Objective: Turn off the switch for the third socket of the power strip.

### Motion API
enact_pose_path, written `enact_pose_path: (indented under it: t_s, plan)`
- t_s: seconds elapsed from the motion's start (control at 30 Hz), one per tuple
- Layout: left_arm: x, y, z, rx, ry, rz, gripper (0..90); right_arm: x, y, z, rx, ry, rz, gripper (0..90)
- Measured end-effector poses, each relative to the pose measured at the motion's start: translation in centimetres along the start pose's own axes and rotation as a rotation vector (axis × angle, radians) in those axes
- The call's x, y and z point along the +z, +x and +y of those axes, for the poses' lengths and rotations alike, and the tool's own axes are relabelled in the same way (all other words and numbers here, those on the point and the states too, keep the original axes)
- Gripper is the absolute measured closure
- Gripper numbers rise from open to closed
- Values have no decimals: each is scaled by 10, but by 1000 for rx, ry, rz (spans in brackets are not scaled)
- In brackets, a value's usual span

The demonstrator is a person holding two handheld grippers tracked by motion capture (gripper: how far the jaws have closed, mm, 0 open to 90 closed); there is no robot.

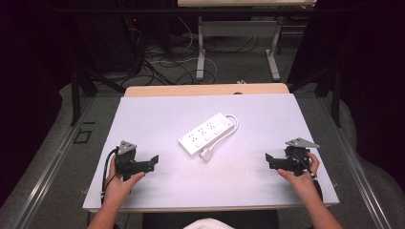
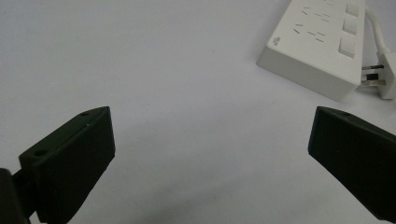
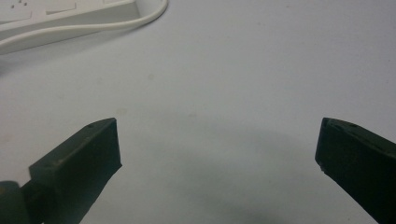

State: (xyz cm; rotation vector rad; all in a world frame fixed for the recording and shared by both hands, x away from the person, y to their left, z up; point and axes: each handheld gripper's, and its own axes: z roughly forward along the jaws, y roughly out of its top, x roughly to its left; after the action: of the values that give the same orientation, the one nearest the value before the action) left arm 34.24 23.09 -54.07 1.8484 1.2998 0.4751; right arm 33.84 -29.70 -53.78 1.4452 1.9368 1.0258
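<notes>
A white power strip (image 1: pixel 207 133) lies slantwise in the middle of the white table, its short cord looping round the far end and its plug (image 1: pixel 206 154) resting beside the near end. My left gripper (image 1: pixel 152 162) rests low at the table's left, open, with nothing between its jaws. In the left gripper view the strip (image 2: pixel 322 46) and its plug (image 2: pixel 385 74) sit ahead to the upper right. My right gripper (image 1: pixel 270 160) is at the table's right, open and holding nothing. The right gripper view has the strip's cord (image 3: pixel 93 25) at upper left.
The white table top (image 1: pixel 267 119) has a wooden edge (image 1: pixel 205 89) at its far side. Beyond it stand table legs (image 1: pixel 200 52) and tangled cables (image 1: pixel 157 62) on the floor. Dark curtains close in both sides.
</notes>
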Motion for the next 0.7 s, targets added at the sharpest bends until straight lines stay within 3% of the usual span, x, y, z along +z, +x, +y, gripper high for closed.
enact_pose_path:
  t_s: [0.3,0.7]
  plan:
    - [-3,-4,3,17,0,15,8,-7,7,1,-8,-18,19,0]
    - [-8,-15,14,9,-16,-44,36,-12,8,0,-16,-64,-9,0]
